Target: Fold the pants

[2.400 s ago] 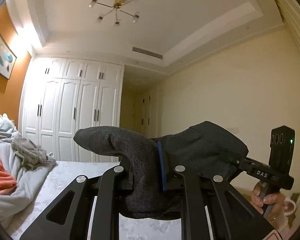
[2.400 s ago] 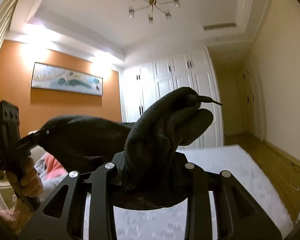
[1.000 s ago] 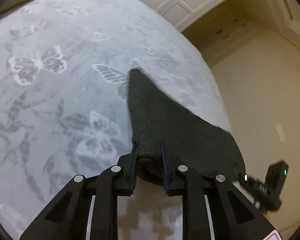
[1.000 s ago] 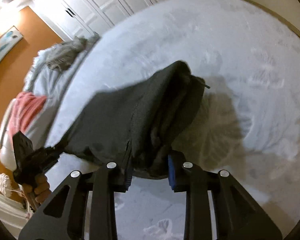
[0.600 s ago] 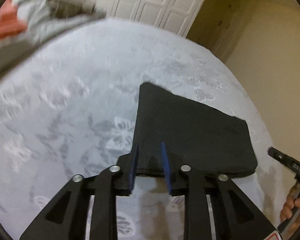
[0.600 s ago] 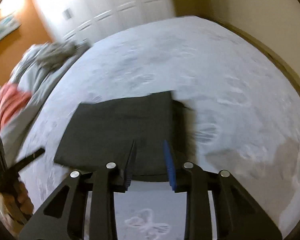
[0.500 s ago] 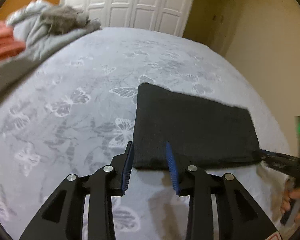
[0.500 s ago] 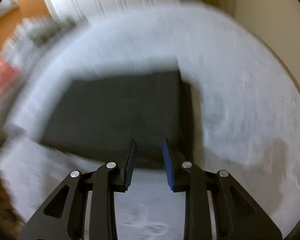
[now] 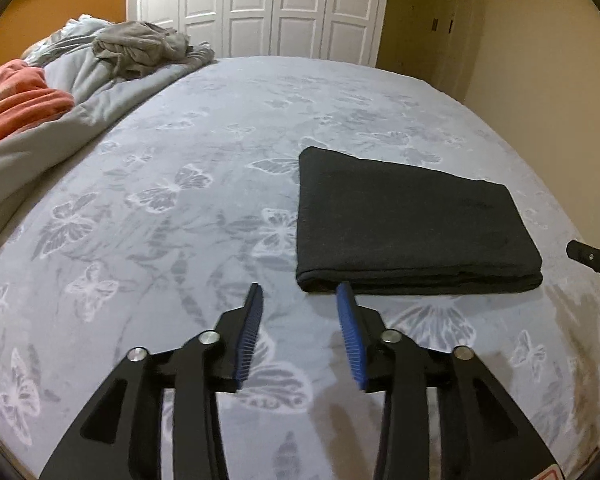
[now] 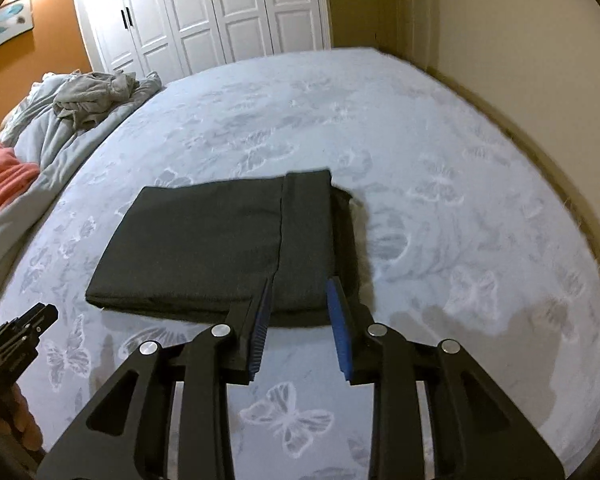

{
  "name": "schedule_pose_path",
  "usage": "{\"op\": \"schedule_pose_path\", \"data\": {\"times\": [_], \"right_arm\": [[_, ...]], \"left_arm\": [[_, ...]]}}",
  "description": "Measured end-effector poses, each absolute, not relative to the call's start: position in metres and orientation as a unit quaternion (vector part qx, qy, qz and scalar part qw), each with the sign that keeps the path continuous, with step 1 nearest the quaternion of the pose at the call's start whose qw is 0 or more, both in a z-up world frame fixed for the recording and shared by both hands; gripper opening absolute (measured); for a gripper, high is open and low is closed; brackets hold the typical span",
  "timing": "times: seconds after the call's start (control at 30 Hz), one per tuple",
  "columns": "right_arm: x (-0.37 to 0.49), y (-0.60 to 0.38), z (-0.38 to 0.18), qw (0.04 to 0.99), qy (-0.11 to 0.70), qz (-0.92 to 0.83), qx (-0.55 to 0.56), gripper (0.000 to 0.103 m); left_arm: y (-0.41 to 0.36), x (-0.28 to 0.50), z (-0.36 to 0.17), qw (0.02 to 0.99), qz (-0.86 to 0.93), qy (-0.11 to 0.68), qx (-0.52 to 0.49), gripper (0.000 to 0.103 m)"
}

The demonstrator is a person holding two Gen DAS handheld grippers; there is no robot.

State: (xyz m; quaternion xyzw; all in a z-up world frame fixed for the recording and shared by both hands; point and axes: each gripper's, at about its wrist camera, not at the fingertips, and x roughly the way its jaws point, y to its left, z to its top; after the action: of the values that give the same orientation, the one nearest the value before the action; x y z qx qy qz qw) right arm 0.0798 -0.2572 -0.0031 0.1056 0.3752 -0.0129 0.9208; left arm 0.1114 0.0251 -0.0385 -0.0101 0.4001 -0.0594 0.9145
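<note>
The dark grey pants [image 9: 408, 220] lie folded into a flat rectangle on the bed [image 9: 160, 208]; they also show in the right wrist view [image 10: 220, 244]. My left gripper [image 9: 300, 294] is open and empty, just in front of the fold's near left corner. My right gripper [image 10: 300, 284] is open and empty, at the near edge of the fold by the waistband end [image 10: 308, 232]. The right gripper's tip [image 9: 592, 258] shows at the right edge of the left wrist view, and the left gripper's body [image 10: 16, 340] at the left edge of the right wrist view.
A grey duvet [image 9: 80, 92] with a crumpled grey garment [image 9: 140, 46] and an orange blanket [image 9: 16, 100] is heaped along the bed's left side. White wardrobe doors [image 9: 260, 4] stand behind. The bed's right edge runs by a beige wall [image 10: 520, 60].
Both grippers carried the pants down from the air onto the bed, laid them flat, let go and drew back. Both jaws now stand open and clear of the cloth.
</note>
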Motion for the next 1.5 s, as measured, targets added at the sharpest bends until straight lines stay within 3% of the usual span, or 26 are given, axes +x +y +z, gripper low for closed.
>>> {"op": "schedule_pose_path", "data": {"times": [0.1,0.17,0.2,0.23,0.27,0.33,0.47,0.6,0.63,0.67,0.7,0.73,0.77,0.87,0.97,1.0,1.07,1.1,1.13,1.17,1.23,1.37,1.43,1.5], "right_arm": [[0.099,-0.262,-0.015,0.913,0.389,-0.006,0.121,0.038],[0.105,-0.263,-0.02,0.908,0.398,-0.009,0.128,0.065],[0.109,-0.264,-0.024,0.905,0.403,-0.008,0.133,0.069],[0.113,-0.264,-0.028,0.903,0.407,-0.006,0.138,0.073],[0.116,-0.265,-0.031,0.901,0.41,-0.005,0.141,0.079],[0.127,-0.271,-0.04,0.894,0.421,-0.002,0.155,0.089],[0.148,-0.289,-0.066,0.872,0.443,-0.006,0.207,0.089],[0.162,-0.294,-0.092,0.852,0.462,0.012,0.246,0.09],[0.164,-0.289,-0.09,0.858,0.461,0.017,0.225,0.073],[0.166,-0.283,-0.089,0.862,0.463,0.03,0.206,0.057],[0.167,-0.277,-0.086,0.865,0.461,0.038,0.191,0.046],[0.165,-0.273,-0.079,0.871,0.452,0.042,0.187,0.03],[0.163,-0.271,-0.072,0.877,0.442,0.044,0.183,0.026],[0.143,-0.257,-0.014,0.918,0.357,0.067,0.157,0.024],[0.133,-0.252,0.01,0.933,0.328,0.067,0.13,0.027],[0.136,-0.255,0.002,0.929,0.341,0.064,0.128,0.03],[0.146,-0.264,-0.037,0.901,0.4,0.063,0.153,0.051],[0.153,-0.27,-0.076,0.866,0.469,0.04,0.169,0.053],[0.15,-0.279,-0.094,0.851,0.485,0.027,0.199,0.059],[0.141,-0.291,-0.094,0.849,0.461,0.031,0.257,0.057],[0.133,-0.292,-0.076,0.847,0.459,0.01,0.269,0.051],[0.107,-0.259,-0.013,0.921,0.353,0.007,0.163,0.049],[0.113,-0.247,-0.021,0.92,0.362,0.015,0.151,0.048],[0.137,-0.243,-0.063,0.889,0.438,-0.008,0.134,0.048]], "left_arm": [[0.024,0.114,-0.04,0.913,-0.061,0.402,-0.009,0.038],[0.024,0.116,-0.042,0.913,-0.061,0.403,-0.008,0.041],[0.025,0.119,-0.042,0.911,-0.073,0.404,-0.019,0.053],[0.027,0.122,-0.043,0.908,-0.089,0.407,-0.04,0.072],[0.033,0.13,-0.045,0.901,-0.111,0.414,-0.074,0.08],[0.044,0.148,-0.052,0.881,-0.136,0.431,-0.138,0.084],[0.068,0.194,-0.087,0.828,-0.129,0.484,-0.252,0.084],[0.063,0.21,-0.105,0.821,-0.132,0.491,-0.259,0.083],[0.055,0.213,-0.102,0.828,-0.15,0.482,-0.242,0.074],[0.044,0.218,-0.103,0.822,-0.19,0.486,-0.23,0.056],[0.034,0.221,-0.103,0.818,-0.203,0.495,-0.212,0.028],[0.03,0.221,-0.1,0.827,-0.194,0.49,-0.197,0.02],[0.025,0.218,-0.088,0.842,-0.197,0.469,-0.177,0.018],[0.024,0.205,-0.033,0.871,-0.225,0.404,-0.167,0.016],[0.033,0.197,-0.006,0.881,-0.224,0.382,-0.164,0.017],[0.035,0.199,-0.009,0.878,-0.221,0.392,-0.163,0.019],[0.033,0.205,-0.042,0.862,-0.199,0.448,-0.127,0.027],[0.032,0.204,-0.057,0.86,-0.167,0.47,-0.107,0.026],[0.033,0.199,-0.072,0.858,-0.127,0.489,-0.093,0.021],[0.036,0.192,-0.08,0.856,-0.118,0.493,-0.101,0.021],[0.039,0.179,-0.077,0.856,-0.111,0.49,-0.123,0.021],[0.028,0.161,-0.051,0.881,-0.106,0.453,-0.09,0.031],[0.024,0.157,-0.049,0.883,-0.104,0.451,-0.08,0.033],[0.02,0.153,-0.054,0.88,-0.103,0.458,-0.069,0.033]]}}
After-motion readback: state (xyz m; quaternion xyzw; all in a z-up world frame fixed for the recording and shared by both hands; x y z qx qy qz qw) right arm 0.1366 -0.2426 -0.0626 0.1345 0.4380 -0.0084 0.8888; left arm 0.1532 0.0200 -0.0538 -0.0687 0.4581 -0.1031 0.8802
